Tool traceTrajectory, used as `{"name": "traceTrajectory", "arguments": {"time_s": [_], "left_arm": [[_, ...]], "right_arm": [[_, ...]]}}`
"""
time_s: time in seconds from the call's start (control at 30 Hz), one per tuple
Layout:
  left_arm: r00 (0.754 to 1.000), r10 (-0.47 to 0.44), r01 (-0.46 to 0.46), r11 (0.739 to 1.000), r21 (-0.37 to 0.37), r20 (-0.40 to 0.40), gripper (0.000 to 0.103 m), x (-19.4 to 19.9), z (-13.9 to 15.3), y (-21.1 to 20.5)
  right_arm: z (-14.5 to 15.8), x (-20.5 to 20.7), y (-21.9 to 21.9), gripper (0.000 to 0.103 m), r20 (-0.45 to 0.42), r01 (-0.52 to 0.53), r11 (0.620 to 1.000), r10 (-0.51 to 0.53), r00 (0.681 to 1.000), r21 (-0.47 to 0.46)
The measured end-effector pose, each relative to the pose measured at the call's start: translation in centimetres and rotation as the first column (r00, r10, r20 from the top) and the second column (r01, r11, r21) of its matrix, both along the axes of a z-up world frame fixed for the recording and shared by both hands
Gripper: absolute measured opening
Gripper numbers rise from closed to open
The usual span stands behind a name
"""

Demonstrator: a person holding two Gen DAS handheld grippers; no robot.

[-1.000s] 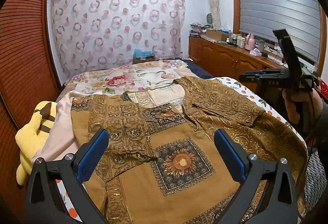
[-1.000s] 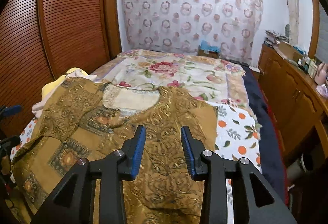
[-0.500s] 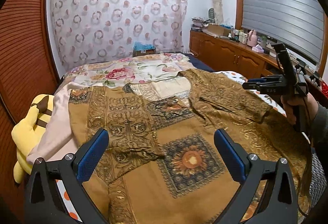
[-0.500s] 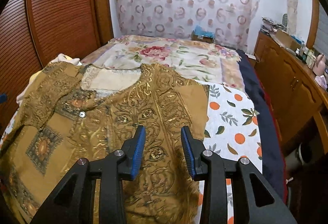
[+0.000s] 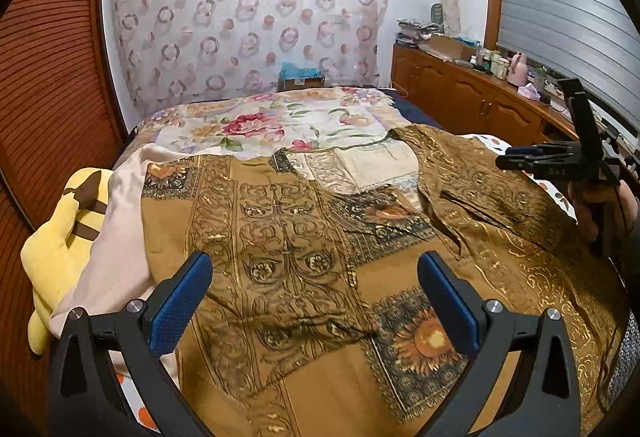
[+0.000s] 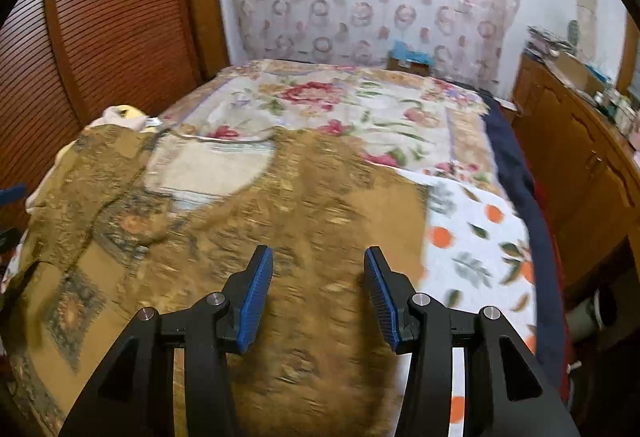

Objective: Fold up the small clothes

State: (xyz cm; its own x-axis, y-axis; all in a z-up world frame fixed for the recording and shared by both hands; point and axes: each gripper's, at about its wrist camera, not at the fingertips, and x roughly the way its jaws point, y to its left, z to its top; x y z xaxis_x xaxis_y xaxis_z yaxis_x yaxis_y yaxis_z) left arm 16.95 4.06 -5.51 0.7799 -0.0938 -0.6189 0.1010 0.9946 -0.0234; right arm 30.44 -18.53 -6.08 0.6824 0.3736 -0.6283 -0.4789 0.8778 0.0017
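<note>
Lying flat, brown patterned shirt (image 5: 320, 277); no writing legible

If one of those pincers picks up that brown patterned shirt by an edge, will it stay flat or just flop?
Probably flop: the brown shirt drapes over the bed with soft wrinkles, and one sleeve already lies folded across it. It looks thin, so likely light. A pinched edge would likely lift alone and the rest trail behind. Pushed, it should bunch up, not slide whole.
</note>
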Motion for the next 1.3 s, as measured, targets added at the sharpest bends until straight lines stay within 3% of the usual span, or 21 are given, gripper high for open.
{"name": "traceTrajectory", "arguments": {"time_s": [0.23, 0.4, 0.47, 0.63, 0.67, 1.03, 1.3], "left_arm": [[1.0, 0.014, -0.014, 1.0, 0.006, 0.01, 0.103, 1.3, 0.3, 0.7], [0.999, 0.028, -0.028, 1.0, 0.009, 0.029, 0.103, 1.8, 0.9, 1.2], [0.999, 0.033, -0.033, 0.999, 0.006, 0.038, 0.103, 2.0, 1.2, 1.5], [0.998, 0.04, -0.04, 0.999, -0.001, 0.052, 0.103, 2.2, 1.6, 2.0], [0.998, 0.041, -0.041, 0.999, 0.0, 0.054, 0.103, 2.2, 1.6, 2.1], [0.995, 0.081, -0.082, 0.997, 0.012, 0.057, 0.103, 2.1, 1.6, 3.1], [0.994, 0.097, -0.098, 0.995, 0.019, 0.052, 0.103, 2.1, 1.2, 3.9]], "right_arm": [[-1.8, -1.0, 5.2, 0.049, -0.051, -0.14, 0.989, 0.138, 0.989, -0.046], [-3.3, -0.1, 6.3, 0.048, -0.078, -0.16, 0.983, 0.153, 0.985, -0.092], [-3.6, 0.1, 6.3, 0.042, -0.082, -0.161, 0.983, 0.153, 0.985, -0.093], [-3.4, 0.7, 6.9, 0.008, -0.081, -0.185, 0.978, 0.177, 0.981, -0.099], [-3.3, 0.5, 7.1, 0.006, -0.06, -0.177, 0.978, 0.171, 0.983, -0.107], [-0.2, -0.6, 9.0, 0.005, 0.007, -0.24, 0.971, 0.24, 0.971, -0.008], [-0.9, -0.3, 9.9, 0.005, -0.01, -0.273, 0.962, 0.273, 0.962, -0.017]]}}
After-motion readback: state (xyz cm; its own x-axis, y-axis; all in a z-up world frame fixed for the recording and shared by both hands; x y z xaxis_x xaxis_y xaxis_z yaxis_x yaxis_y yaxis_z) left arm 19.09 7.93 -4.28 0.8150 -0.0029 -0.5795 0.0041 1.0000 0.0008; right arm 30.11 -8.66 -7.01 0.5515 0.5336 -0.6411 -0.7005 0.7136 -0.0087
